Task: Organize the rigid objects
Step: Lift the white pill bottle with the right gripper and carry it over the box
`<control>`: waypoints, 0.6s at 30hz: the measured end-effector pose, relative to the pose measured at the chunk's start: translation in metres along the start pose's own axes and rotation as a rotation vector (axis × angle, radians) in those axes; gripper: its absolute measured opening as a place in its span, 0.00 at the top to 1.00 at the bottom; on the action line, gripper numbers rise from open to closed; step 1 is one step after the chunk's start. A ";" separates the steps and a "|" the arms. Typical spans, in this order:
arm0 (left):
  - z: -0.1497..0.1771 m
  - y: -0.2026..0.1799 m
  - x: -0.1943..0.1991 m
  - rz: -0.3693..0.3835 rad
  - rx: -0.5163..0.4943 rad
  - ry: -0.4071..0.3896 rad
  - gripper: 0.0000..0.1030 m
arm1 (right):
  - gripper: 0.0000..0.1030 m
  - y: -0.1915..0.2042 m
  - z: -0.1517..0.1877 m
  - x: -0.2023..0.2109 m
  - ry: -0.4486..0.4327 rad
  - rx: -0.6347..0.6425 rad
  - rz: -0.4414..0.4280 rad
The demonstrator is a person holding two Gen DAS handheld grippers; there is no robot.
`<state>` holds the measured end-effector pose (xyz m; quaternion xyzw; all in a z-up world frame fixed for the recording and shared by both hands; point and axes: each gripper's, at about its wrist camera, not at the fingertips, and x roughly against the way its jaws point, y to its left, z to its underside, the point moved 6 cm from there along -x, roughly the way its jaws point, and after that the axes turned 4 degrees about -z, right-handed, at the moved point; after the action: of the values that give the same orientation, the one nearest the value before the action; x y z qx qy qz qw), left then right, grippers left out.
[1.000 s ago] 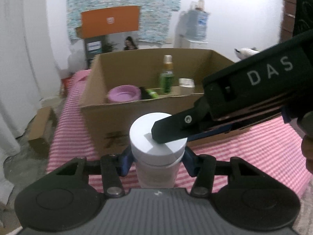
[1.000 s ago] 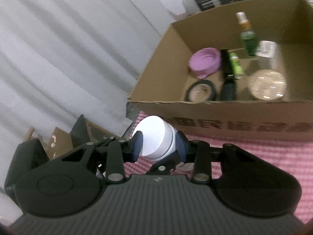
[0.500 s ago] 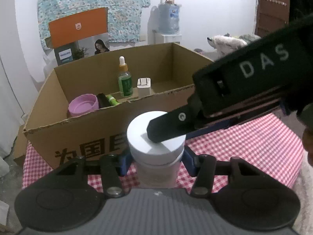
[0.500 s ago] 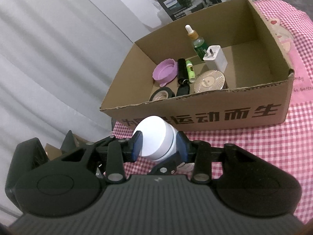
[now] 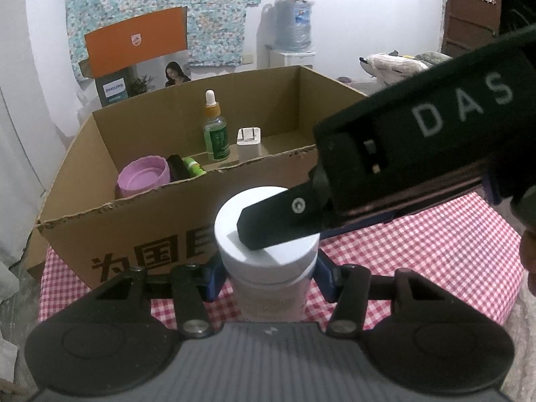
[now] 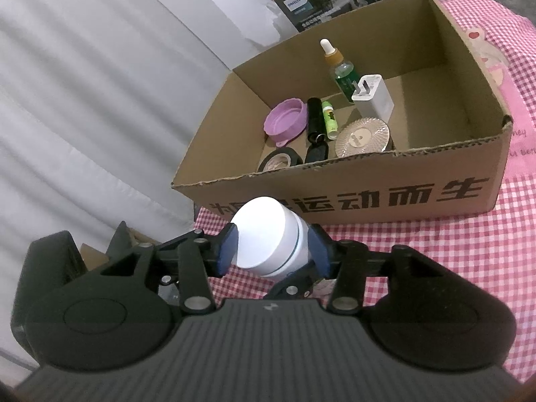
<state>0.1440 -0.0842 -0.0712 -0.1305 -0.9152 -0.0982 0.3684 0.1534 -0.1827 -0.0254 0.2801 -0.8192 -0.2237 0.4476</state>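
White jar [image 6: 271, 238]: right gripper [image 6: 273, 251] fingers have just opened off its lid.

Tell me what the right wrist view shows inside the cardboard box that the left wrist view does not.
Only the right wrist view shows the black tape roll and the round patterned lid on the box floor. Only the left wrist view shows the water jug behind the box. Both show the green dropper bottle, white charger, purple lid and the white jar in the grippers.
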 end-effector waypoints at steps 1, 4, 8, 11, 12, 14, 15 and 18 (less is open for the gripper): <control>0.000 0.000 0.000 0.000 0.001 0.001 0.47 | 0.55 0.000 0.000 0.001 0.000 0.003 0.000; -0.001 0.000 0.001 -0.003 0.004 0.002 0.47 | 0.55 0.001 0.001 0.001 0.000 0.011 0.004; -0.002 0.001 0.005 -0.010 0.006 -0.001 0.48 | 0.55 0.002 0.001 0.001 0.002 0.012 0.002; -0.002 0.002 0.007 -0.011 0.006 -0.003 0.48 | 0.55 0.004 0.000 0.002 0.001 0.015 0.000; -0.002 0.002 0.007 -0.011 0.007 -0.003 0.48 | 0.55 0.004 0.000 0.002 0.001 0.016 -0.001; -0.003 0.002 0.009 -0.012 0.009 -0.004 0.48 | 0.55 0.005 0.000 0.002 0.000 0.018 -0.002; -0.003 0.002 0.010 -0.012 0.010 -0.005 0.48 | 0.55 0.005 0.000 0.002 0.000 0.019 -0.003; -0.004 0.003 0.013 -0.013 0.011 -0.009 0.48 | 0.55 0.006 -0.001 0.003 -0.002 0.023 -0.003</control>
<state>0.1382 -0.0807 -0.0595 -0.1230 -0.9182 -0.0952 0.3644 0.1512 -0.1805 -0.0195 0.2864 -0.8218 -0.2155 0.4430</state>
